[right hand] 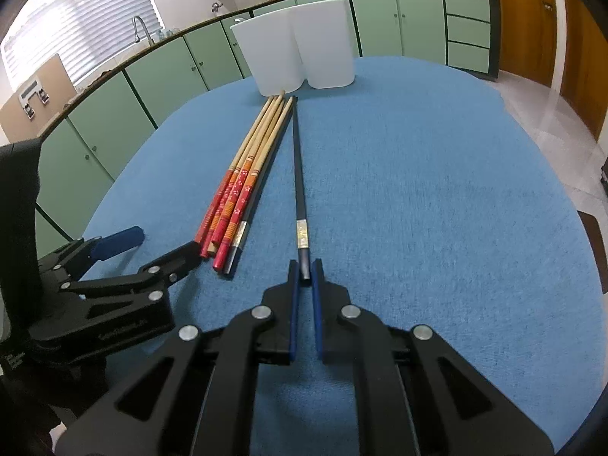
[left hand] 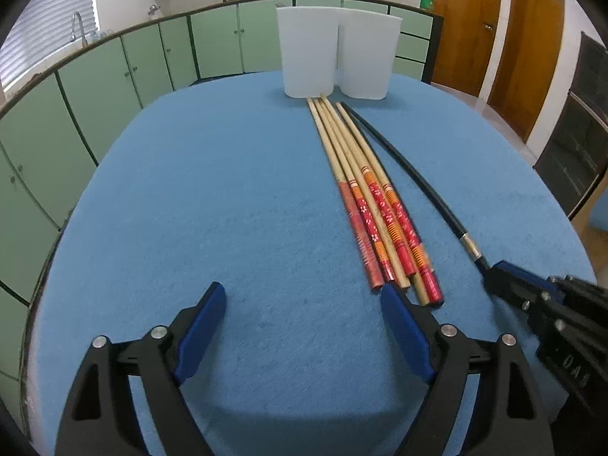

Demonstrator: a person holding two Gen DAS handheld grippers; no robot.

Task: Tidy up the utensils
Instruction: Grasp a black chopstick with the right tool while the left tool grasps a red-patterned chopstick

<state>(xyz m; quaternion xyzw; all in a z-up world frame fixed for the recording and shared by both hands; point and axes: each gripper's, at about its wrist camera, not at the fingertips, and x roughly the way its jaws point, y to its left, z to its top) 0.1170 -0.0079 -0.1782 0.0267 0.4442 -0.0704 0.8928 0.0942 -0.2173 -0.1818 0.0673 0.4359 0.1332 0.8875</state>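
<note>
Gripping one black chopstick (right hand: 297, 174) at its butt end, tip toward the white twin-cup holder (right hand: 294, 53).
Right gripper (right hand: 305, 271) clenched on it; left gripper (left hand: 304, 304) released, at the bamboo chopsticks' (left hand: 364, 197) butts. Light, stiff, probably slick; hold past the metal band.

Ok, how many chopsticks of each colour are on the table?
Wooden chopsticks with red patterned ends: about 5, overlapping
Black chopsticks: 2, one in the right fingers
Total: about 7
</note>
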